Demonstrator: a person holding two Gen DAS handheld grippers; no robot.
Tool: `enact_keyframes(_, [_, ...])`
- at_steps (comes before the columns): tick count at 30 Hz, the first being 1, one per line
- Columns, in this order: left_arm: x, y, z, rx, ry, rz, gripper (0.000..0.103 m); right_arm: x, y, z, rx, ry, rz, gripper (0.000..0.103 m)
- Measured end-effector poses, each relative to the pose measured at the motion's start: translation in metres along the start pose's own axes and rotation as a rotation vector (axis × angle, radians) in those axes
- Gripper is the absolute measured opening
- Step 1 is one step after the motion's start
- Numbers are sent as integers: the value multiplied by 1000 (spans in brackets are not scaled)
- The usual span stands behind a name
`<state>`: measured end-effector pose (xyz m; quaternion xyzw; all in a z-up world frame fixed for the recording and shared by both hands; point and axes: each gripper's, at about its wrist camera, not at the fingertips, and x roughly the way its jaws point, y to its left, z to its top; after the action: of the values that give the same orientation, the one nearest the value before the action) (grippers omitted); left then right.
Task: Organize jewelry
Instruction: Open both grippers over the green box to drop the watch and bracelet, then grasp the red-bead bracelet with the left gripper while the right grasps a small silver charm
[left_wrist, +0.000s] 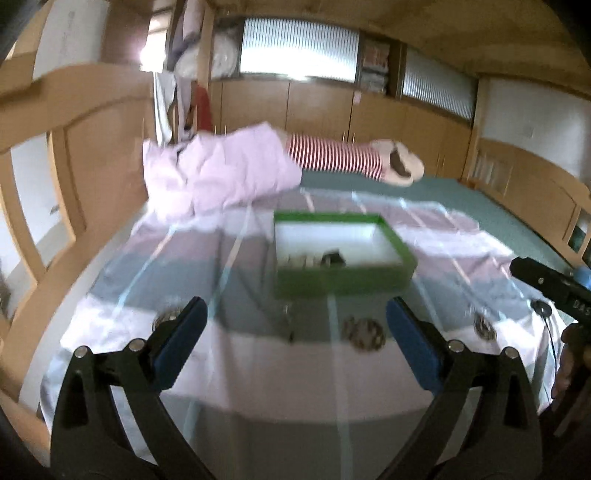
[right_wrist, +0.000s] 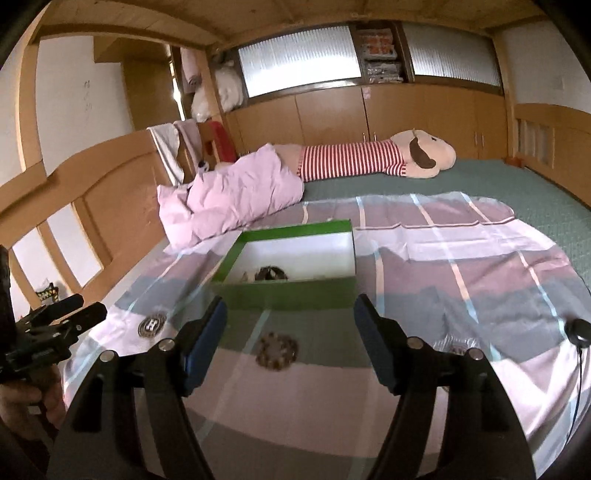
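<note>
A green box (left_wrist: 343, 282) (right_wrist: 295, 295) with a white inside stands on the checked sheet and holds some dark jewelry (right_wrist: 271, 274). A beaded bracelet (right_wrist: 277, 350) (left_wrist: 364, 332) lies on the sheet in front of the box. A round dark piece (right_wrist: 152, 325) lies to the left and another piece (left_wrist: 484, 328) (right_wrist: 458, 347) to the right. My left gripper (left_wrist: 295, 317) is open and empty above the sheet, near the box front. My right gripper (right_wrist: 290, 317) is open and empty, with the bracelet between its fingers and below them.
The checked sheet (right_wrist: 461, 258) covers a green bed (right_wrist: 517, 192). A pink quilt (right_wrist: 236, 195) and a striped plush toy (right_wrist: 369, 157) lie at the back. A wooden headboard (right_wrist: 92, 192) runs along the left. A black round device with a cable (right_wrist: 578, 330) lies at right.
</note>
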<state>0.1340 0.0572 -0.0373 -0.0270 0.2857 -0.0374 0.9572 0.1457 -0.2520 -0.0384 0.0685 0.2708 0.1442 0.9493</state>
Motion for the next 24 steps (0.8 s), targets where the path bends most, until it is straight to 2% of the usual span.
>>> enact_keyframes(3, [0,6,-7,-24,12,5,97,5,3,-2,-16,14,-5,70])
enact_keyframes(10, [2,15,-1,-71,-4,5,97,25,5,-6,-20,49,-36,70])
enact_keyframes(13, [3,15,1,-71,-6,10,97,47,7,-14,-45,106,-51,62])
enact_keyframes(15, [4,16,2,-74,-6,11,97,72,11,-23,-67,173,-63,48])
enact_keyframes(18, [5,19,4,-84,-6,12,97,115,19,-34,-114,254,-78,35])
enact_keyframes(19, [6,20,4,-90,-5,14,97,132,21,-37,-140,284,-82,26])
enact_keyframes(20, [7,21,5,-94,-4,13,97,140,22,-41,-151,300,-86,22])
enact_keyframes(24, [12,27,6,-105,8,18,97,194,23,-56,-178,412,-78,20])
